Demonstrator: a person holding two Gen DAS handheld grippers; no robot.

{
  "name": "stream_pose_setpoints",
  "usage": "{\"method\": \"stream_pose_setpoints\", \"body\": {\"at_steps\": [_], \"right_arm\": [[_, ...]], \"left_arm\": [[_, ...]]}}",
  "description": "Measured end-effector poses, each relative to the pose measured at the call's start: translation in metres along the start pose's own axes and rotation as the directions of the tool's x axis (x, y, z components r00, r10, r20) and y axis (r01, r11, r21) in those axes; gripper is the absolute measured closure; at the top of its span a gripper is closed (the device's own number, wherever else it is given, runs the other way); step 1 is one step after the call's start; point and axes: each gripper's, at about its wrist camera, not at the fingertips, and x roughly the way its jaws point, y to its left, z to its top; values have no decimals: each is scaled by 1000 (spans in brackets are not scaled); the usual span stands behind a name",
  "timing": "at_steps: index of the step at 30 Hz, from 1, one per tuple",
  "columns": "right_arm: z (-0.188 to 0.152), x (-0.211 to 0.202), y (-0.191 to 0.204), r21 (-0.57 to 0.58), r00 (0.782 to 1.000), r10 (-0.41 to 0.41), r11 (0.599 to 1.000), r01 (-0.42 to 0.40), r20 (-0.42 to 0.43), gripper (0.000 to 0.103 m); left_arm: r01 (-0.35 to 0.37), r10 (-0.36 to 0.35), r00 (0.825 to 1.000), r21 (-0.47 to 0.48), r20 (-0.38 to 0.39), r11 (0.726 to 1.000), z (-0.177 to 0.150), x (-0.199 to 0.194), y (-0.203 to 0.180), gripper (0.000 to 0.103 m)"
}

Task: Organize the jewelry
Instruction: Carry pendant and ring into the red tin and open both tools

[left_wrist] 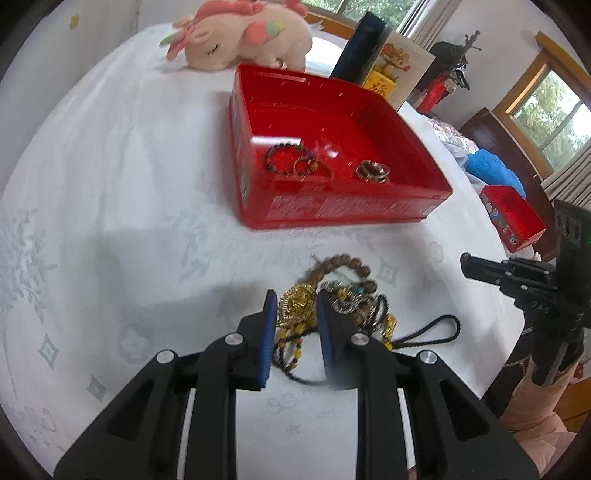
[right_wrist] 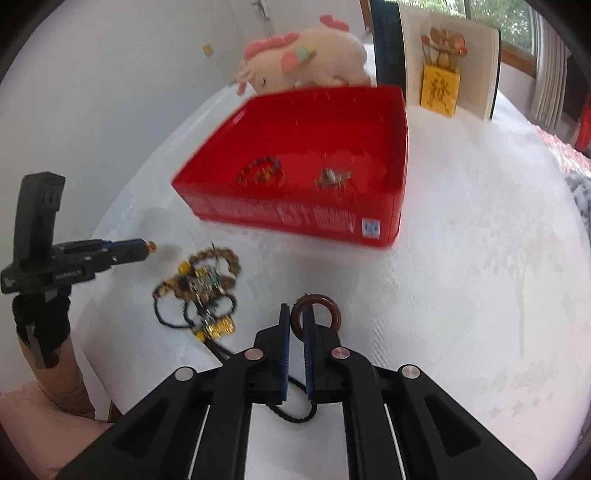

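A brown ring [right_wrist: 316,314] is clamped by the right gripper [right_wrist: 296,325] for the far red box [right_wrist: 288,218], while the left gripper [left_wrist: 295,314] is held apart around a gold pendant [left_wrist: 297,304].

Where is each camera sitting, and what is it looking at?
Left wrist view: sits on the left gripper, looking along its fingers over a gold pendant in the jewelry pile toward the red box; the right gripper shows at the right edge.
Right wrist view: sits on the right gripper, which pinches a brown ring, facing the red box; the left gripper and a gloved hand show at the left.
Both views share the box, the pile, the plush toy and the white tablecloth.
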Motion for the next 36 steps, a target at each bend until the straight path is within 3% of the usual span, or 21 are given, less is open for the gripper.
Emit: {"method": "stream_pose_setpoints", "body": {"at_steps": [12, 23, 33, 36], "right_arm": [[70, -9, -3, -9, 995, -5, 1000, 6, 96, 97], [119, 20, -6, -22, 996, 26, 999, -24, 87, 97], [136, 80, -16, 6, 999, 40, 999, -40, -17, 96], [136, 85, -21, 24, 998, 48, 999, -47, -28, 93]], "left_arm": [[-41, 31, 996, 116, 87, 992, 47, -14, -51, 83], [-53, 42, 993, 104, 108, 993, 100, 7, -53, 83], [-45, 45, 999, 31, 1, 998, 140, 72, -33, 84], [-48, 48, 999, 16, -20, 999, 143, 82, -27, 73]]}}
